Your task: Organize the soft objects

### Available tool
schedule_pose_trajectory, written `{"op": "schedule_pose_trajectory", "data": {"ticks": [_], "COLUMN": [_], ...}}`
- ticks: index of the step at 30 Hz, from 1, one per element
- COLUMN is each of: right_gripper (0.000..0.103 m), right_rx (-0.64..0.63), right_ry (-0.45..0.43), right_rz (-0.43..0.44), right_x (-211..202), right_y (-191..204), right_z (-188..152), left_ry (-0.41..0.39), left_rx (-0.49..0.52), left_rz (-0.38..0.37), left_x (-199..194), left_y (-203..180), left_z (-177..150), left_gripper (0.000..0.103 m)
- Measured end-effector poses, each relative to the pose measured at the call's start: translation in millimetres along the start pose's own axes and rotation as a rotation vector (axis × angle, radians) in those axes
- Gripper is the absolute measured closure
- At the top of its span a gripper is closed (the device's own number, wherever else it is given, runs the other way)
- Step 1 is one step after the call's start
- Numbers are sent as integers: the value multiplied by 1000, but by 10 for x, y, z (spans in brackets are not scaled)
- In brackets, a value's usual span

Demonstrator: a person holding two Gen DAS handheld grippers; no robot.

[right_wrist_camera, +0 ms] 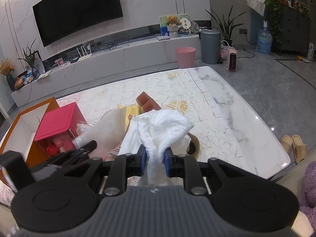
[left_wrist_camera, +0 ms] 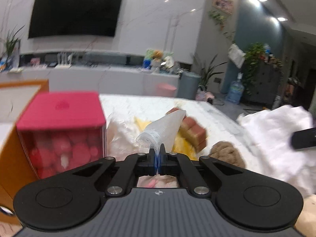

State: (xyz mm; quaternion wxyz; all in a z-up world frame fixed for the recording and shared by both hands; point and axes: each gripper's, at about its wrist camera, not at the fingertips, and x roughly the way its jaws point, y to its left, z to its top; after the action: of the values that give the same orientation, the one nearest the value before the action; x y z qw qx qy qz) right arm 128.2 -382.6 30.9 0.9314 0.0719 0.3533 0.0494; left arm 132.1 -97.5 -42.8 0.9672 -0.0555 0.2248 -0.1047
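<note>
In the left wrist view, a white mesh sleeve (left_wrist_camera: 165, 132) is being pinched by its edge between the closed fingers of the left gripper (left_wrist_camera: 157, 150), lifted clear of the pile on the worktop (left_wrist_camera: 217, 114), likely for sorting toward the orange box (left_wrist_camera: 11, 130).

In the right wrist view, a white cloth (right_wrist_camera: 160, 130) is being clamped by the right gripper (right_wrist_camera: 155, 155), bunched above the sponge (right_wrist_camera: 147, 101).
</note>
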Motion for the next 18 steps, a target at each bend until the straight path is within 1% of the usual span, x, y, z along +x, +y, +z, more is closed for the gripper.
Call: {"op": "schedule_pose_trajectory", "data": {"ticks": [4, 10, 14, 18], "right_gripper": [86, 86, 86, 86], "right_rx": [-10, -23, -30, -40], "right_ry": [-12, -18, -19, -23], "right_rz": [0, 6, 9, 16], "right_x": [-22, -47, -57, -66], "right_y": [38, 66, 83, 85], "right_z": [-7, -54, -59, -68], "left_ry": [-69, -171, -246, -275], "left_rx": [27, 4, 3, -25], "left_rz": [-35, -35, 6, 9], "left_x": [-248, -534, -642, -761], "left_y": [-32, -15, 19, 87], "left_z": [173, 497, 648, 741], "left_gripper": [102, 102, 102, 102]}}
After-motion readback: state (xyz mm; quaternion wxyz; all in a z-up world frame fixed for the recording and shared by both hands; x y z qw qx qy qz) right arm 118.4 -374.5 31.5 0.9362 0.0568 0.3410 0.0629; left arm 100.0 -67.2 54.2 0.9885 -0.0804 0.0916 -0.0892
